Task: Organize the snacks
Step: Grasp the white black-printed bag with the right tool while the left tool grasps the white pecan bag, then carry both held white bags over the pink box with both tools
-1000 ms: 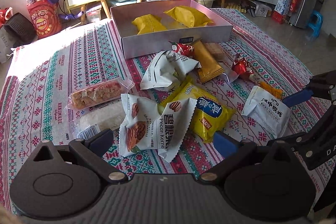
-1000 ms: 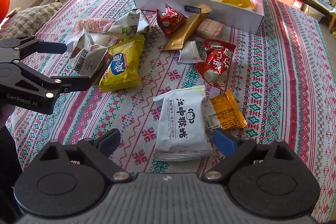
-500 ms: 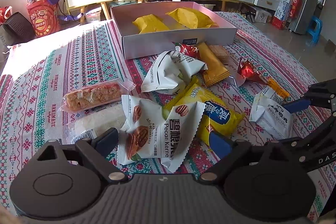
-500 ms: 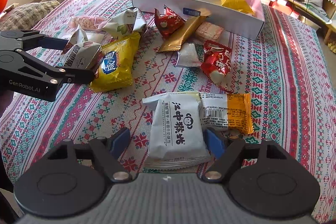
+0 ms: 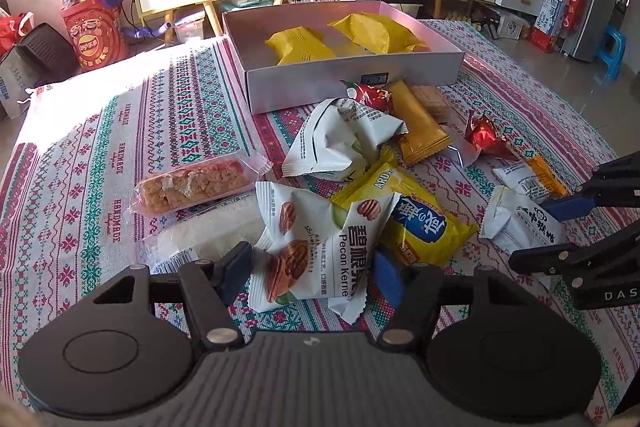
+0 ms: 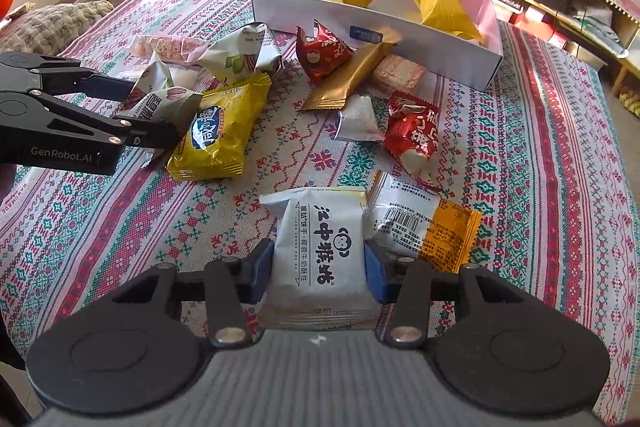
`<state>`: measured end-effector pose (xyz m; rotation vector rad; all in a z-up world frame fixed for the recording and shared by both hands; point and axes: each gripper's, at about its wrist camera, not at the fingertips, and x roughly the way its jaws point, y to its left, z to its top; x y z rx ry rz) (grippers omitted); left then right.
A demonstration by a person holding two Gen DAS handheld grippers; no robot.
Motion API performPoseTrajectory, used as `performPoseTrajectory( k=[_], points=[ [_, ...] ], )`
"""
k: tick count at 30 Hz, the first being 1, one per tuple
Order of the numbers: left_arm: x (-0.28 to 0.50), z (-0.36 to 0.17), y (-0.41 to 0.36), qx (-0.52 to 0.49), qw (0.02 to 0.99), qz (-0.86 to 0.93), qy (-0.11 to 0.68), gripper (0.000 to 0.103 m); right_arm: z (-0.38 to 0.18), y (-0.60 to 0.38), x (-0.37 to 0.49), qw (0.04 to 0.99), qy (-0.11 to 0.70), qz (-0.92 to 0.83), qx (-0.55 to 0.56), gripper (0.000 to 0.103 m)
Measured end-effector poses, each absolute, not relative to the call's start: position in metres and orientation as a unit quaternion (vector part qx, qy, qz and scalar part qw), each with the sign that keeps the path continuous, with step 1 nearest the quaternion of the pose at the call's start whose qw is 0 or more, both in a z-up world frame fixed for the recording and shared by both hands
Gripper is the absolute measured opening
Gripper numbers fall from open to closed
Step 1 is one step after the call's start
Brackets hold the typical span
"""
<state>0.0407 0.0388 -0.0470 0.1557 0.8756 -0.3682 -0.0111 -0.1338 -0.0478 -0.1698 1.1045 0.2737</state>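
Both grippers have just been closing. Right gripper (image 6: 319,263) pinches the white biscuit packet (image 6: 319,247) near the tablecloth's (image 6: 540,155) near edge across its flanks; left gripper (image 5: 312,269) flanks, perhaps touches, the pecan packet (image 5: 320,251); both packets likely light, crushable, slippery; grip mid-body gently.

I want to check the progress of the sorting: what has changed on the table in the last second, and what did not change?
Both tools have just been closing. The right tool now presses its pads on the white monkey biscuit pack. The left tool has narrowed around the pecan kernel pack, whose edges buckle upward; a firm grip is not certain. Unchanged: the box with two yellow packs, and the other loose snacks on the cloth.
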Motion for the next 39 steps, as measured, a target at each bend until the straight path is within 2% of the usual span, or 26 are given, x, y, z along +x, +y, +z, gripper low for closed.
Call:
performPoseTrajectory(
  k=[9,22,39],
  points=[
    [0.040,-0.039,0.039,0.065,0.882,-0.174,0.433,0.065,-0.044,-0.134,-0.010,0.838,0.525,0.131,-0.072,0.044],
    [0.041,-0.019,0.034,0.054,0.879,-0.179,0.438,0.064,-0.016,-0.133,-0.003,0.853,0.498,0.149,-0.047,0.044],
    [0.069,0.021,0.026,0.019,0.897,-0.177,0.403,0.064,0.016,-0.156,0.042,0.886,0.449,0.112,0.008,0.044]
  ],
)
